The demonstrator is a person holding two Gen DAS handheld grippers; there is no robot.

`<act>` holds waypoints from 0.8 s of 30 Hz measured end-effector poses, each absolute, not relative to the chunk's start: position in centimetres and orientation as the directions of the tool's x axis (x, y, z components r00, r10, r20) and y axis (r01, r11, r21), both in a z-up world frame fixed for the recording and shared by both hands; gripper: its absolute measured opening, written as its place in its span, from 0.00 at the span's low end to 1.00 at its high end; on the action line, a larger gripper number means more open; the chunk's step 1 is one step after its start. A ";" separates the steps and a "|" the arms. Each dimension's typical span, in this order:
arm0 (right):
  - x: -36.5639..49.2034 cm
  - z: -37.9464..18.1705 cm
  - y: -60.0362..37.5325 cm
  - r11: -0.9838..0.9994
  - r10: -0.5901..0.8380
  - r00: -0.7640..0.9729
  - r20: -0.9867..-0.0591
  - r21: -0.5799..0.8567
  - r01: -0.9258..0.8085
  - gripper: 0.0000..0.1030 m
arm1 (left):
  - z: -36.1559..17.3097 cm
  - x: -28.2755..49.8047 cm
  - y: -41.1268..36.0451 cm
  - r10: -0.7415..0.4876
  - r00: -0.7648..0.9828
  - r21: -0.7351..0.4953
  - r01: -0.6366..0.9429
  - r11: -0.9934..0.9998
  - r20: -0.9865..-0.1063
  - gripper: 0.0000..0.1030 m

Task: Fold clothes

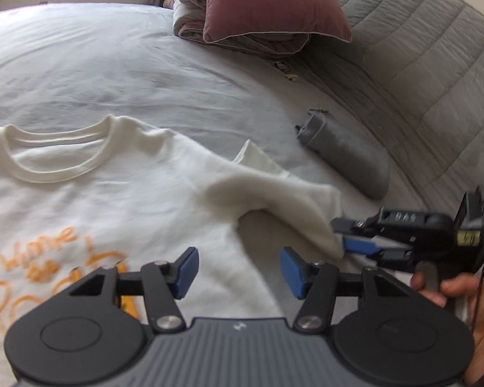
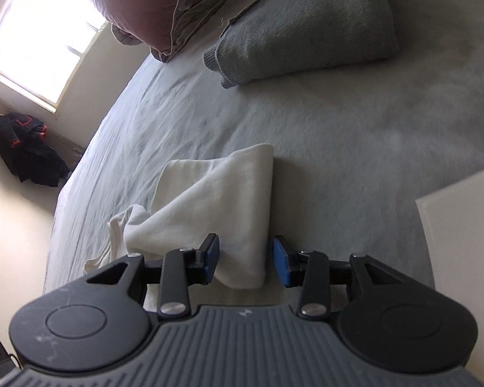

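Left gripper (image 1: 238, 272) spread wide, empty, hovering over shirt (image 1: 113, 200) lying flat on bed (image 1: 145, 64). Right gripper (image 2: 246, 264) part-open around sleeve (image 2: 229, 213); left pad (image 2: 211, 259) touching cloth, right pad (image 2: 280, 266) just clear.

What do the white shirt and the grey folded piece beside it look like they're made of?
White shirt: looks like soft matte cotton jersey, with a ribbed collar, limp creases and an orange print. Grey folded piece: seems a thicker fuzzy knit or fleece, with a napped surface and a ribbed cuff edge.
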State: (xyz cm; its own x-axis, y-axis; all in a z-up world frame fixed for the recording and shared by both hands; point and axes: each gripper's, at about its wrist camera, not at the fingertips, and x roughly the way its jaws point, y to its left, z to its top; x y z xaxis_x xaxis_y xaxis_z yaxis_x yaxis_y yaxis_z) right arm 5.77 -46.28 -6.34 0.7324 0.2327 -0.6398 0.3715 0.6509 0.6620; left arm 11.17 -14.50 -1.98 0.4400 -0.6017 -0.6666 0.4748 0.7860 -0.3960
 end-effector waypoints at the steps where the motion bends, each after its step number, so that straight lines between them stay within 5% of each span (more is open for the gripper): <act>1: 5.8 -6.4 -46.4 0.645 0.236 0.740 -0.630 0.671 0.366 0.34 | -1.9 11.4 -14.7 -0.608 0.438 -0.409 0.469 0.783 -0.662 0.57; 3: 5.8 -6.3 -46.3 0.639 0.233 0.756 -0.611 0.683 0.355 0.12 | -1.7 12.0 -15.2 -0.621 0.435 -0.434 0.458 0.776 -0.652 0.57; 14: 5.6 -1.4 -39.5 0.715 0.432 0.832 -0.348 0.694 -0.081 0.09 | 1.2 12.6 -12.0 -0.695 0.453 -0.561 0.411 0.718 -0.558 0.68; 24: 8.0 -3.9 -32.9 0.733 0.566 0.696 -0.442 0.656 -0.180 0.10 | 0.1 12.8 -10.0 -0.624 0.465 -0.510 0.359 0.782 -0.629 0.75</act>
